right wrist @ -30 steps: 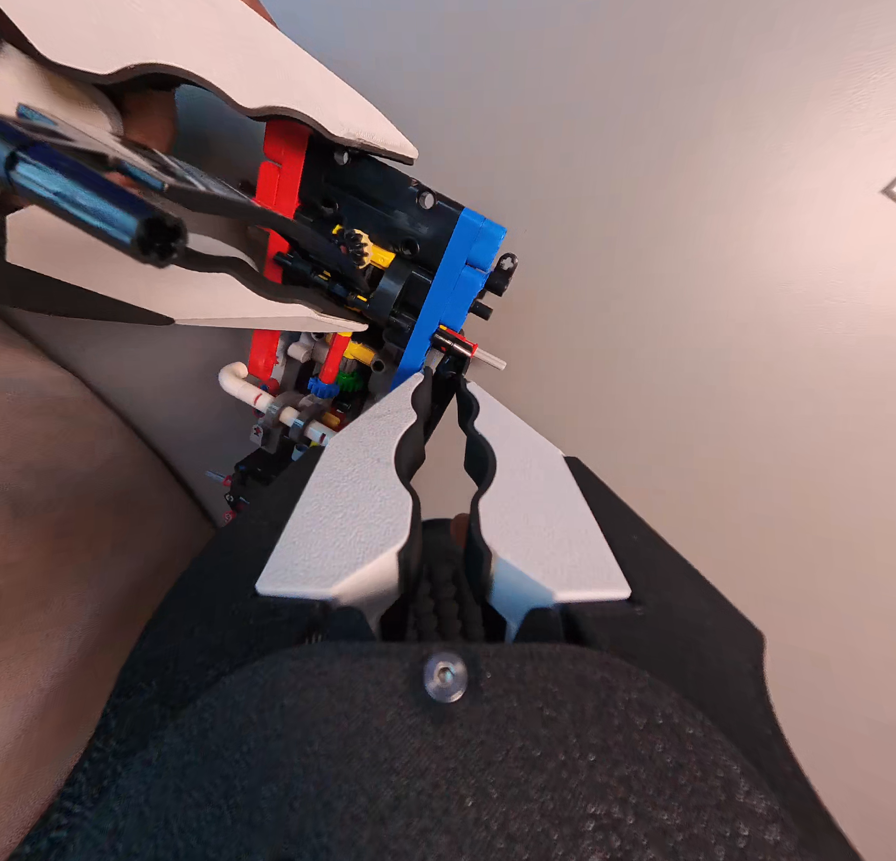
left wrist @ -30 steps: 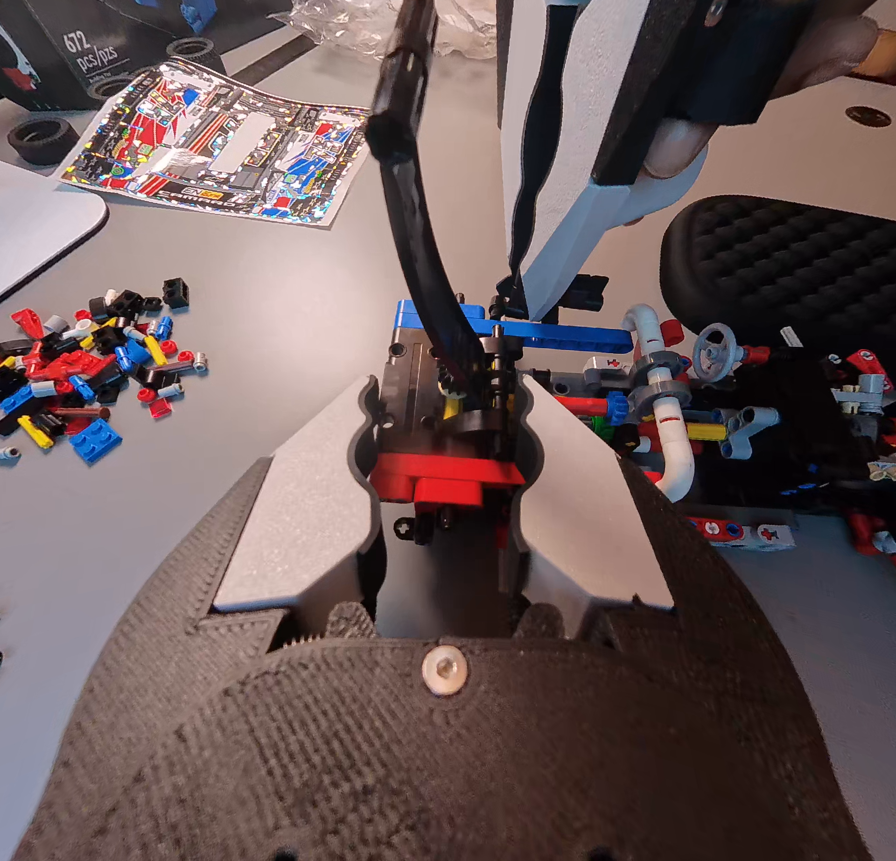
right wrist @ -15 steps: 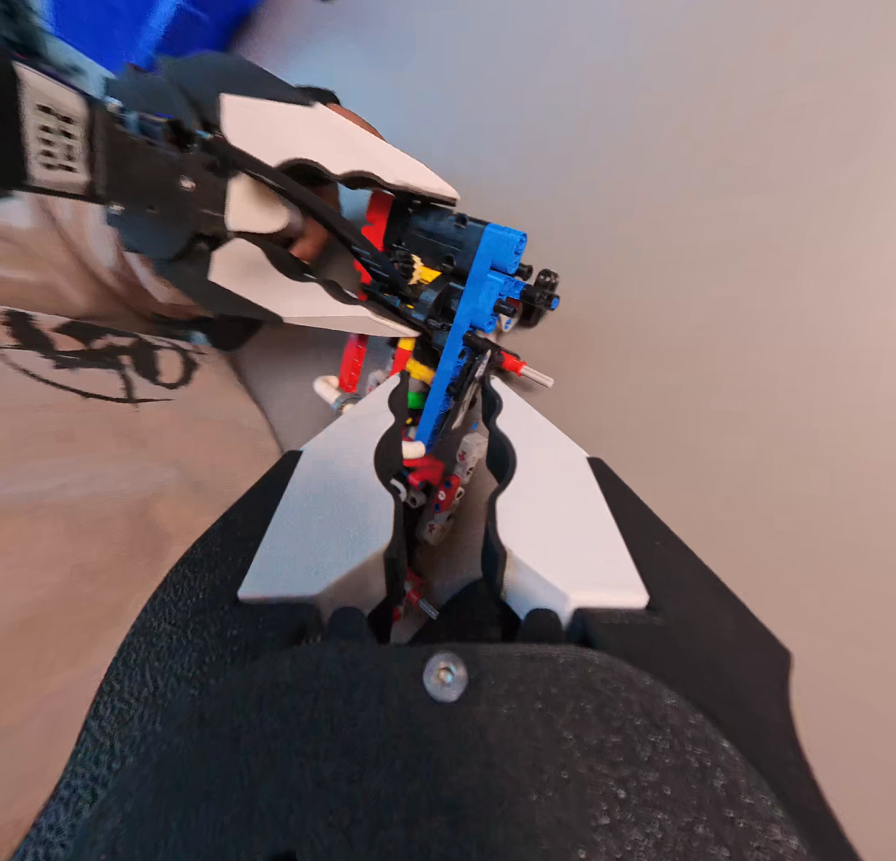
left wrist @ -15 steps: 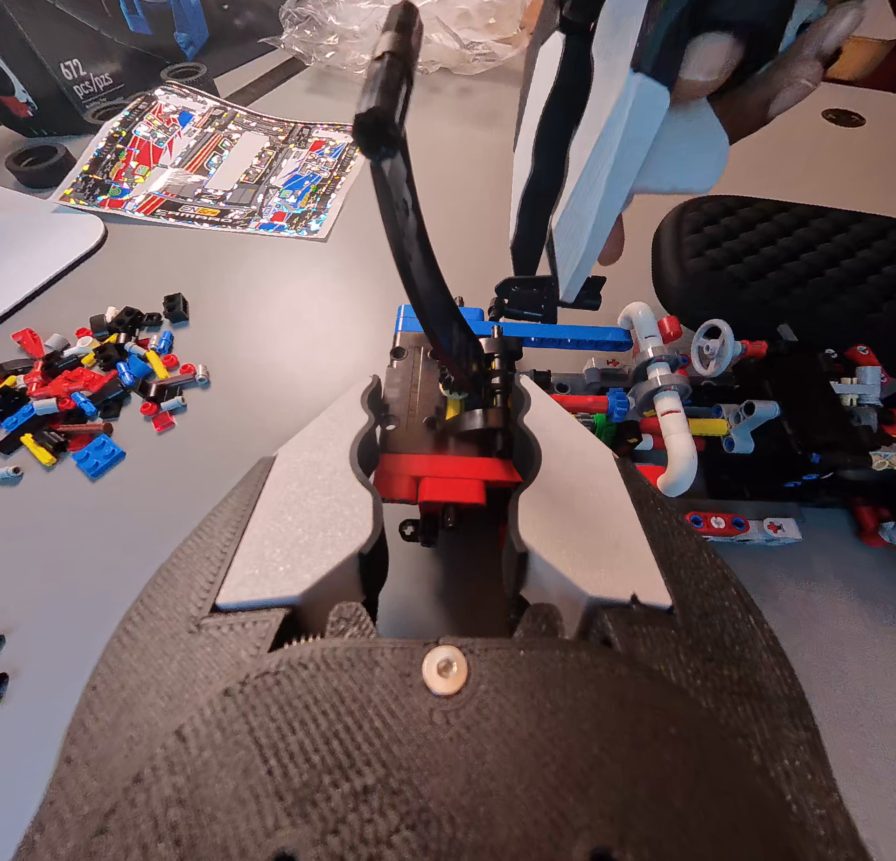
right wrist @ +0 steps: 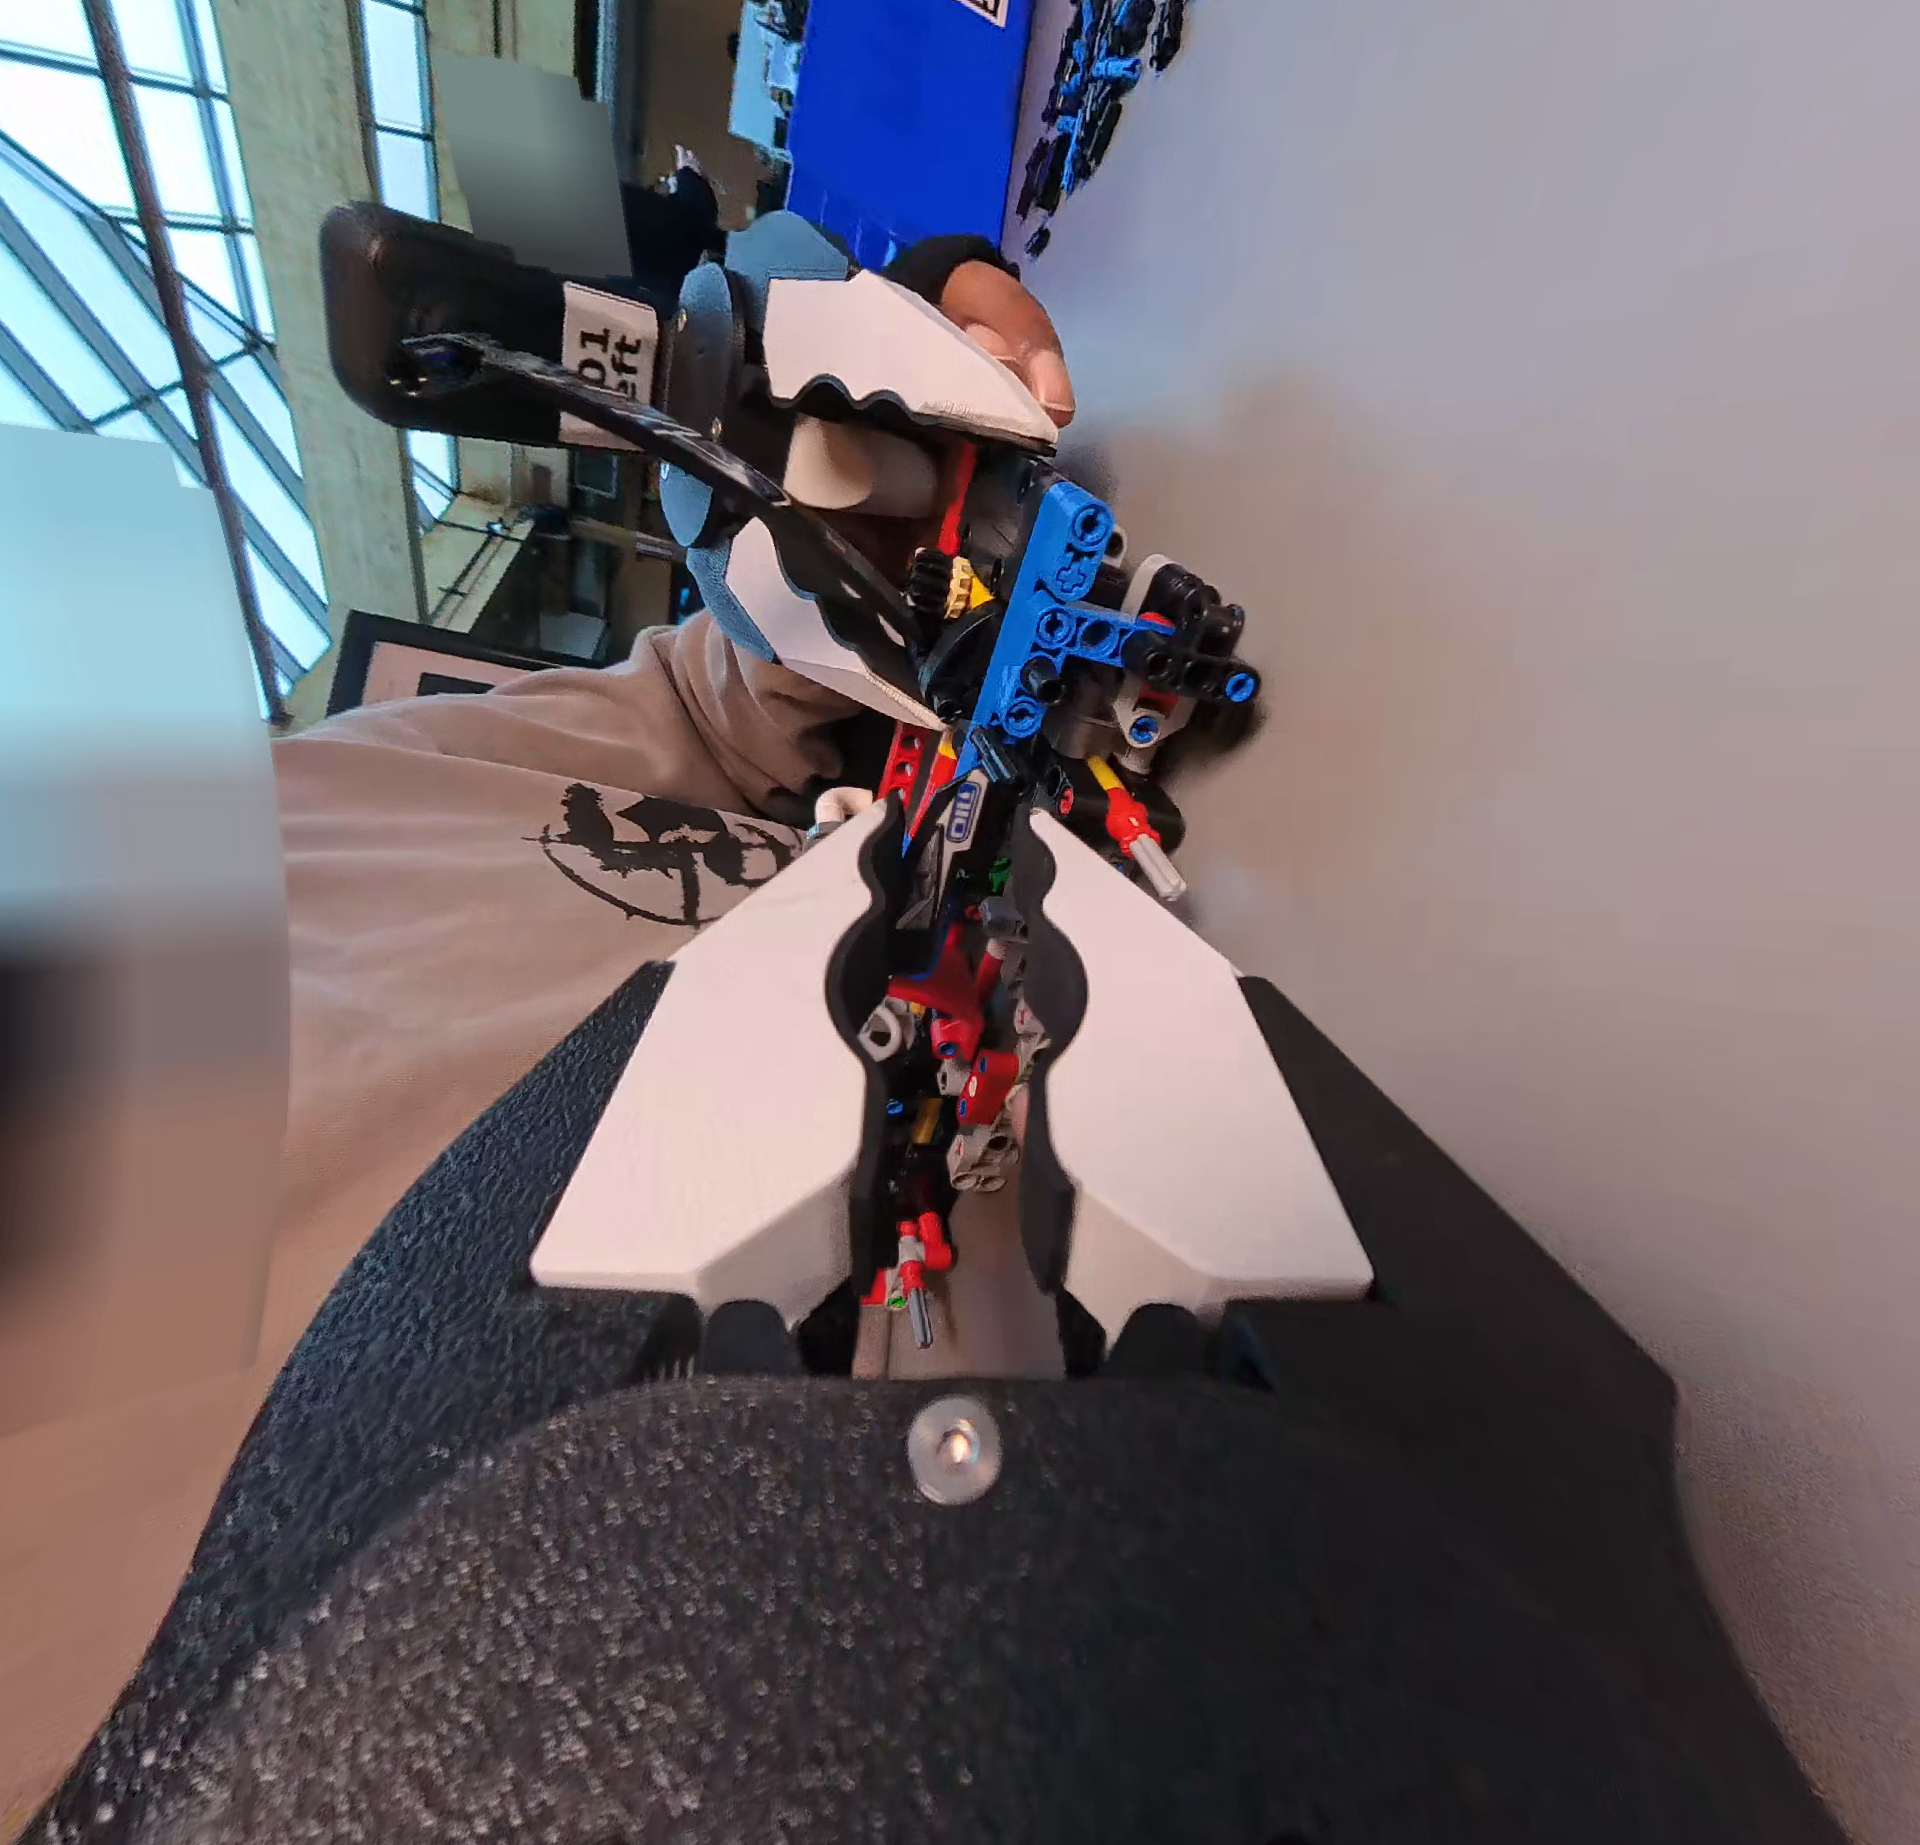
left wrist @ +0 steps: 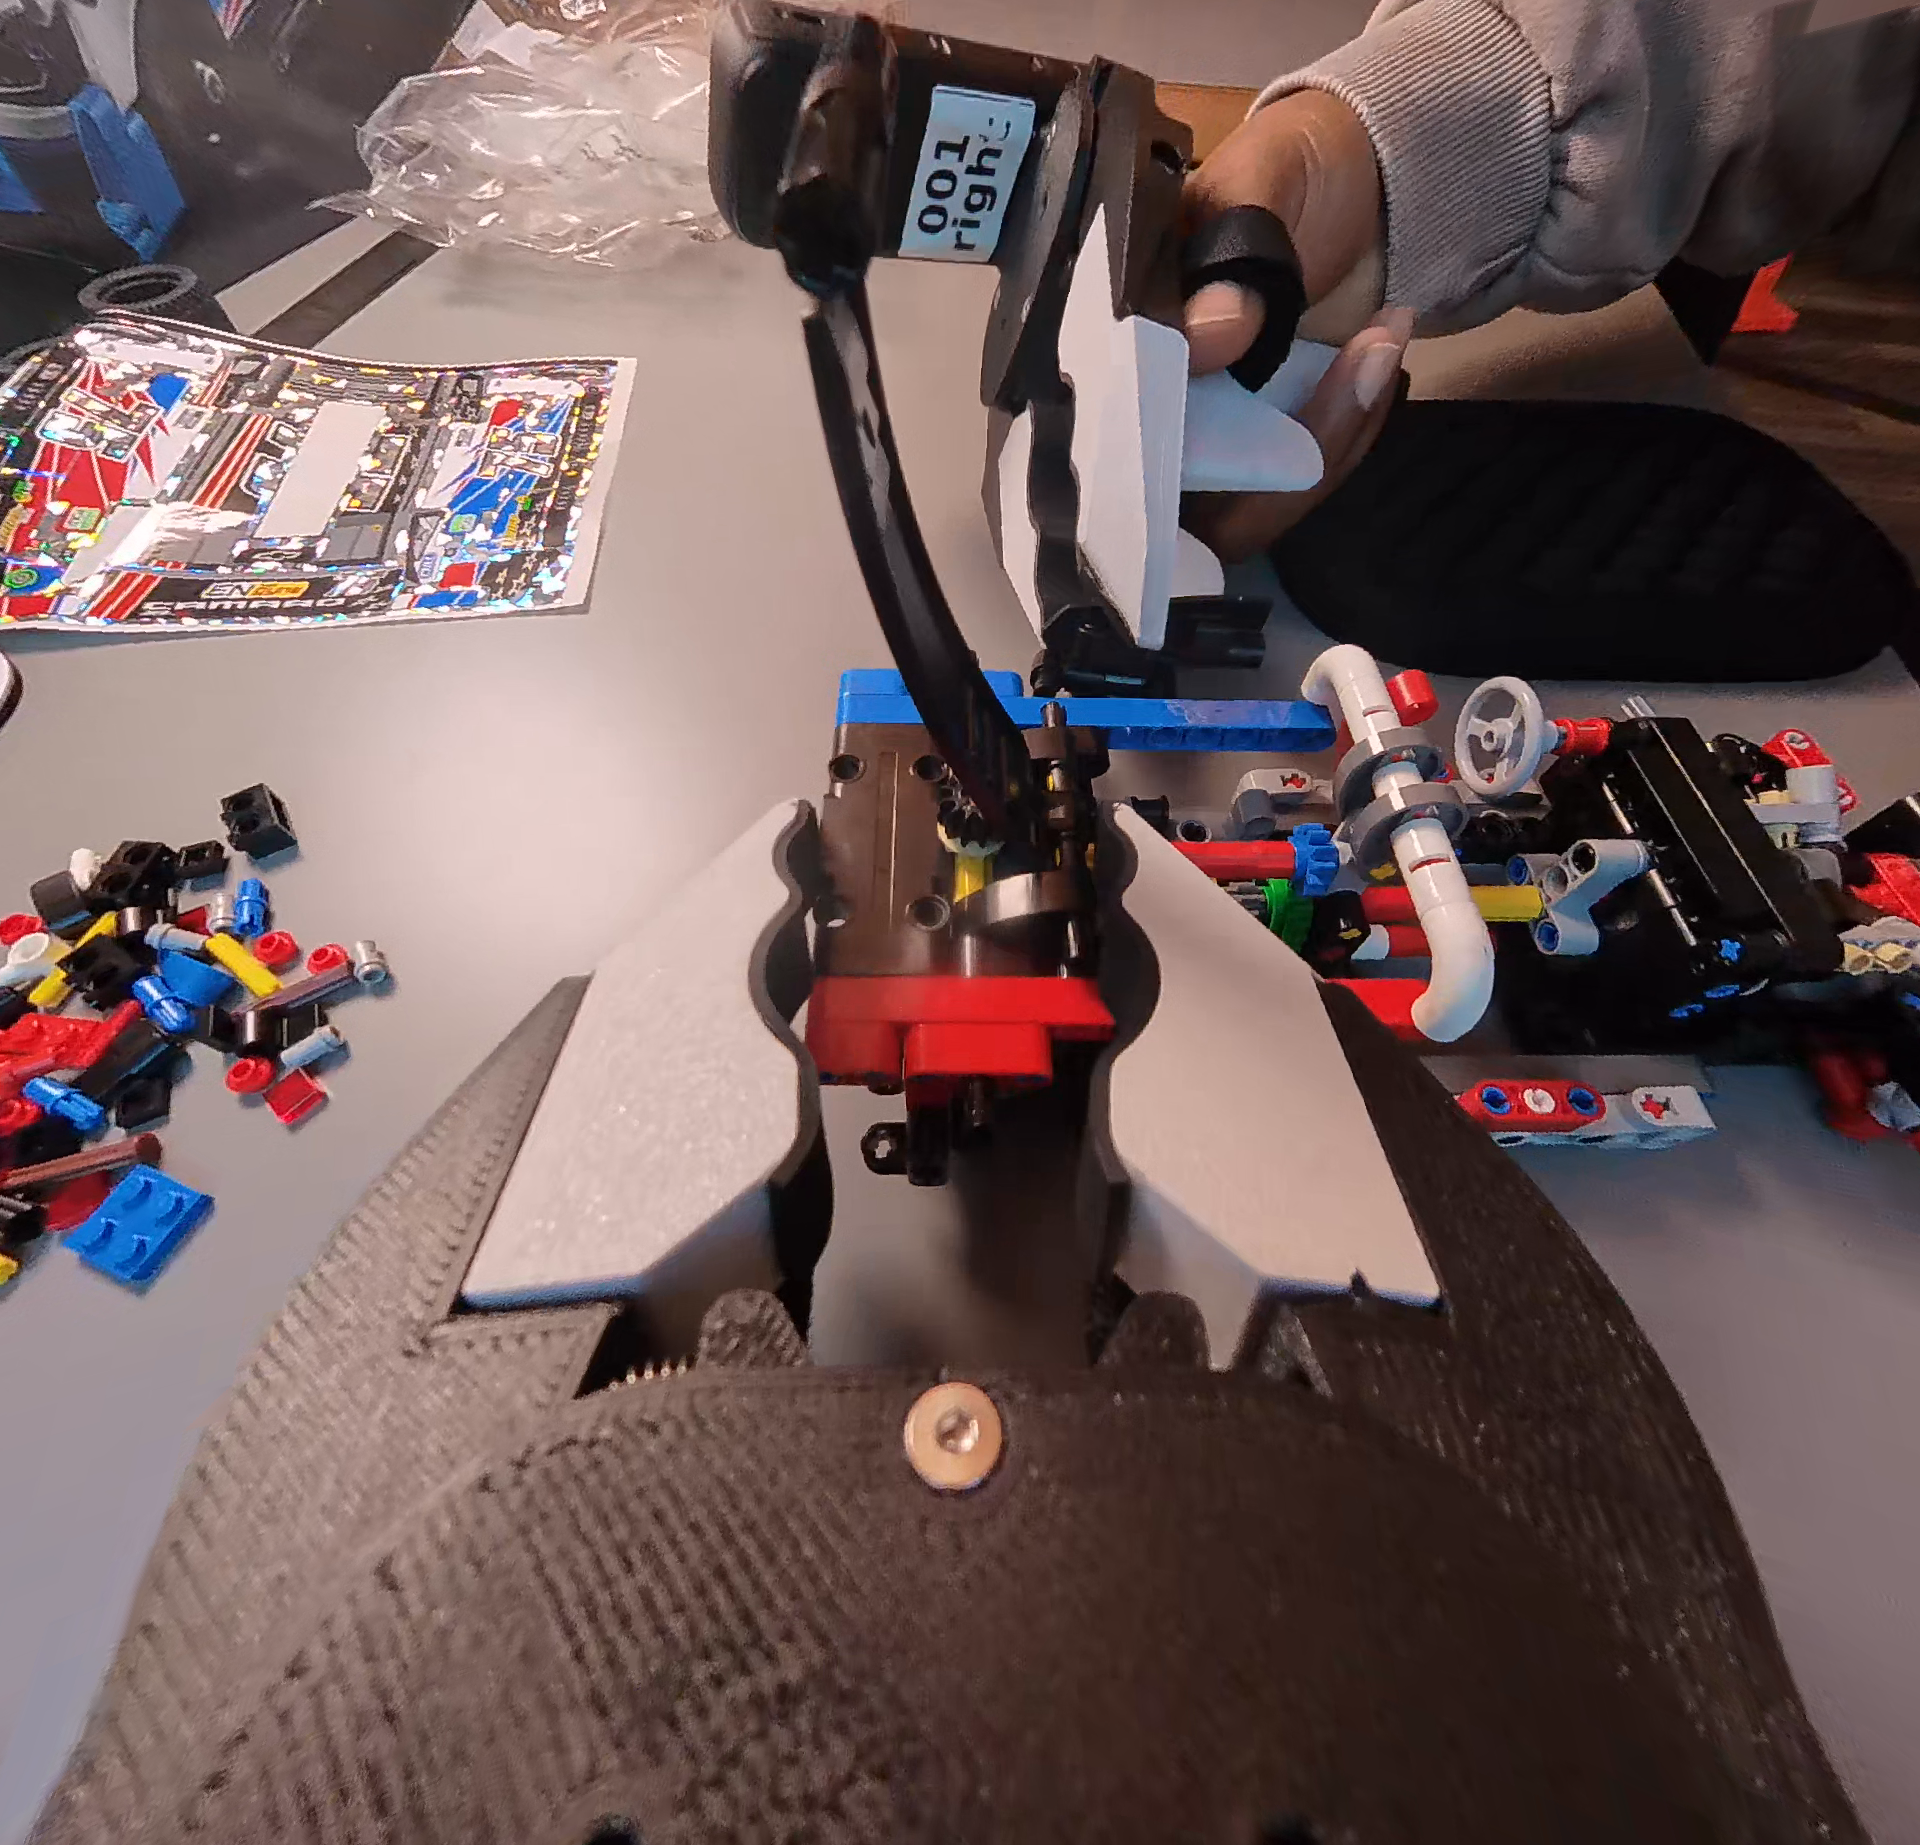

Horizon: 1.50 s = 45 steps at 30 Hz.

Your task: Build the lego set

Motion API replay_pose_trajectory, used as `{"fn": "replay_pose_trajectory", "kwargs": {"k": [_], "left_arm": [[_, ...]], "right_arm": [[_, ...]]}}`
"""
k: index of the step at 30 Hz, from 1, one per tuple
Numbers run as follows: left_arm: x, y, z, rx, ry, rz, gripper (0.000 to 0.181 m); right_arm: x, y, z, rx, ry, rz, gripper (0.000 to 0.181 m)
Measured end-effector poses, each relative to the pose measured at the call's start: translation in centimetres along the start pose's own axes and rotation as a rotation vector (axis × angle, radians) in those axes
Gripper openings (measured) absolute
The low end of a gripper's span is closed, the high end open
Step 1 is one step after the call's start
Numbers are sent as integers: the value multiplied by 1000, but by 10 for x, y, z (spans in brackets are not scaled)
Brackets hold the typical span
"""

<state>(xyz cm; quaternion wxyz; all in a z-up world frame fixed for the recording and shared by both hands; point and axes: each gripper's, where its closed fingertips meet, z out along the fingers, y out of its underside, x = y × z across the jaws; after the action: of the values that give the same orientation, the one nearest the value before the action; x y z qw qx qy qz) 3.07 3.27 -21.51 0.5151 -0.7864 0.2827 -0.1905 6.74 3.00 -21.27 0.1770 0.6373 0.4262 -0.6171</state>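
Left gripper [left wrist: 956, 922] clamping lego chassis [left wrist: 1621, 860]

Two close claw-mounted views, opposite sides, sharing the lego model [left wrist: 956, 891].

Blurred patches cover the left side of the right wrist view; the sticker sheet [left wrist: 301, 486] runs off the frame's left edge, its small print perhaps unreadable.
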Motion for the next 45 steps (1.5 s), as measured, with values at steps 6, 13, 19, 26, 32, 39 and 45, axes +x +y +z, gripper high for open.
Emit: {"fn": "replay_pose_trajectory", "kwargs": {"k": [6,13,19,26,32,39,45], "left_arm": [[3,0,0,0,2,25,51],[5,0,0,1,7,36,50],[8,0,0,0,12,45,50],[9,0,-1,1,14,41,50],[9,0,-2,1,0,44,50],[9,0,-2,0,-16,28,50],[8,1,-2,-1,-44,17,50]], "right_arm": [[1,-4,-2,17,-29,48,19],[6,-6,-2,-1,54,59,14],[10,0,-3,-89,209,71,12],[7,-1,-1,-141,230,52,12],[9,0,0,-157,252,25,11],[11,-1,2,-128,292,3,11],[5,-5,-12,13,318,-27,22]]}}
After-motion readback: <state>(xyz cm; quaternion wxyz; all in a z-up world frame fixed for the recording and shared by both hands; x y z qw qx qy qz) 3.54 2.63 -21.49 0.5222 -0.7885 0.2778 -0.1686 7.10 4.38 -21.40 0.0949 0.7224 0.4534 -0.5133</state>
